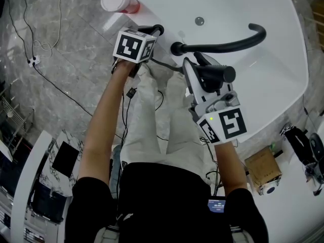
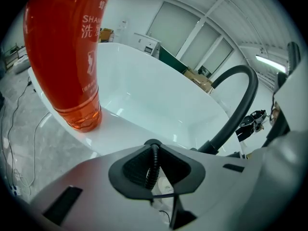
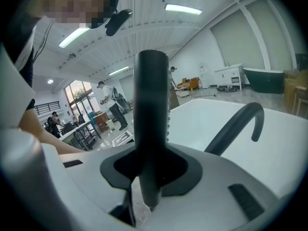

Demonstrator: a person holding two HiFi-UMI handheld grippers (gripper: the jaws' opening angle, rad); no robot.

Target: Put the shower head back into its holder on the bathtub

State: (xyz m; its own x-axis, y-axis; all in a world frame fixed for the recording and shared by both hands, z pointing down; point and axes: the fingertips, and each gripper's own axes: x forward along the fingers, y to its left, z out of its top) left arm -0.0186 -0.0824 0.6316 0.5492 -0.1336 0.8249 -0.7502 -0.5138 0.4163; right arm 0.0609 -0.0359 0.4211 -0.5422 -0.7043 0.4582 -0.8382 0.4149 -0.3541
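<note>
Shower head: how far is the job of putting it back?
Done: the right gripper is shut on the shower head, and the left gripper is shut on a ribbed hose. In hand: both are held at the bathtub's rim. Left: seating the head, not yet done.

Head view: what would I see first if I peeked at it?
Probably the big white bathtub across the top, with a curved black spout arching over it and a red bottle standing on its rim at the upper left. Next, the two grippers with marker cubes: the right gripper clamps the black shower head, and the left gripper pinches a ribbed black hose.
</note>
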